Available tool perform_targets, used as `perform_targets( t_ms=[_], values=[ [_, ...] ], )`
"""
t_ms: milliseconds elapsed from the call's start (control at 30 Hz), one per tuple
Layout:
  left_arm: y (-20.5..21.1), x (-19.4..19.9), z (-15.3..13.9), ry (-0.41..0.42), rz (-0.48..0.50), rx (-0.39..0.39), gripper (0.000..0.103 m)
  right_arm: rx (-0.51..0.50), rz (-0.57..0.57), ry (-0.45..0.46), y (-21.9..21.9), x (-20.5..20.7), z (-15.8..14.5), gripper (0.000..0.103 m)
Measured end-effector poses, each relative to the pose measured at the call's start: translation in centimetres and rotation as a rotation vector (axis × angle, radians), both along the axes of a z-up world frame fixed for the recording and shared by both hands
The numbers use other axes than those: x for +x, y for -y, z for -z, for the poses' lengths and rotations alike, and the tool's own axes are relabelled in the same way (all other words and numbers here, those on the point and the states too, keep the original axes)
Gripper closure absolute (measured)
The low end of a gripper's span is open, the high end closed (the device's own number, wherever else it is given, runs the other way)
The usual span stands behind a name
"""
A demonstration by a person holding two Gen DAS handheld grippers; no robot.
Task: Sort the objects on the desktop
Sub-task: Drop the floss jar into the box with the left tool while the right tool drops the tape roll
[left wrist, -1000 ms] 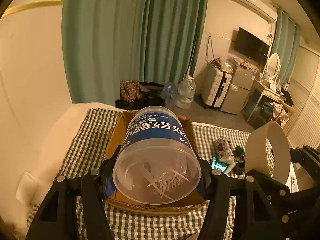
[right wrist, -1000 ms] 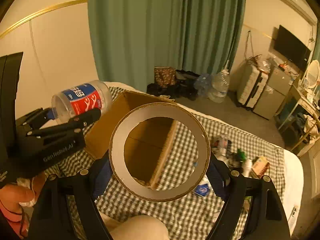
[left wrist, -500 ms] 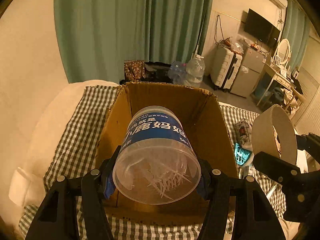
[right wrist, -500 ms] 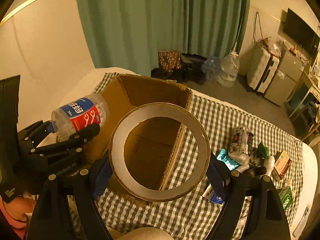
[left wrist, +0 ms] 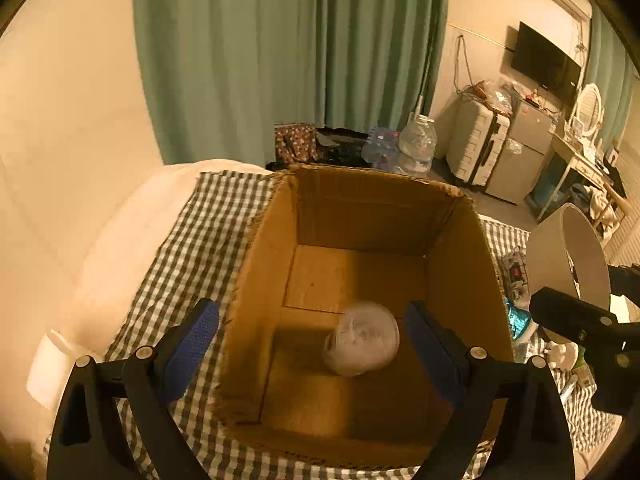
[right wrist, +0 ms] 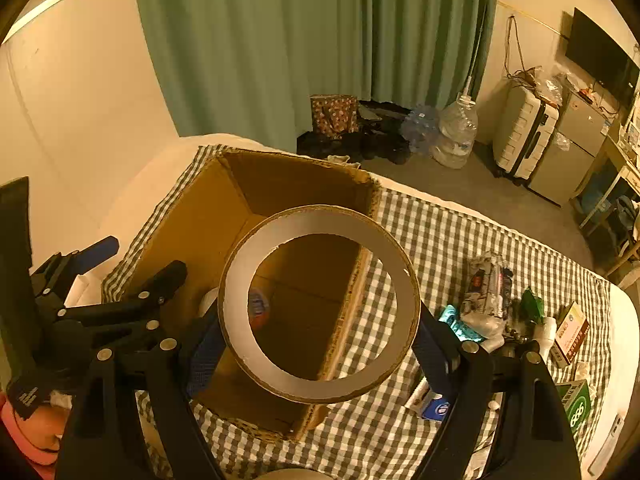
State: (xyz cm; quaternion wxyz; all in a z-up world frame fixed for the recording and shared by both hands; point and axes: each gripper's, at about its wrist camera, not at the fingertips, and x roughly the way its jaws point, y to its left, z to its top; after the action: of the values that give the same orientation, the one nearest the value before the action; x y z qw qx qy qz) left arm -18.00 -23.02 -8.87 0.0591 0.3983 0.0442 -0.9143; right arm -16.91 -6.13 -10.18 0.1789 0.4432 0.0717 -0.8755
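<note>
The right gripper, clamped on a wide cardboard tape ring, hangs over the near right corner of the cardboard box, while the left gripper, jaws opening and empty, lets the plastic jar drop inside.

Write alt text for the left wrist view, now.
The left gripper, jaws opening, hangs over an open brown cardboard box on a green-checked cloth; a blurred clear plastic jar sits free inside the box, touching neither blue pad. At the right edge, the right gripper holds a wide cardboard tape ring.
</note>
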Motion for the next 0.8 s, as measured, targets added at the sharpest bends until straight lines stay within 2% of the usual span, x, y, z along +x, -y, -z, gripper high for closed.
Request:
perform_targets(
  t_ms=[267, 400, 500, 700, 800],
  values=[
    [1.8, 1.5, 0.3, 0.026, -0.049, 0.008, 0.007, -0.135, 0.005, 0.029, 0.9, -0.3, -1.1, 0.016],
    [1.7, 1.9, -0.1, 0.034, -0.061, 0.017, 0.007, -0.083, 0.018, -0.013, 1.3, 0.0, -1.9, 0.010],
    [1.4, 2.3, -0.6, 0.024, -0.063, 0.010, 0.007, -0.050, -0.004, -0.019, 1.8, 0.1, -2.2, 0.010],
    [-0.5, 2.9, -1.8, 0.022, -0.036, -0.035, 0.007, -0.073, -0.008, -0.044, 0.7, 1.4, -3.2, 0.010],
    [-1.7, 3.3, -2.7, 0.006, -0.013, -0.033, 0.007, -0.074, 0.011, -0.068, -0.5, 2.4, -3.7, 0.010]
  ],
)
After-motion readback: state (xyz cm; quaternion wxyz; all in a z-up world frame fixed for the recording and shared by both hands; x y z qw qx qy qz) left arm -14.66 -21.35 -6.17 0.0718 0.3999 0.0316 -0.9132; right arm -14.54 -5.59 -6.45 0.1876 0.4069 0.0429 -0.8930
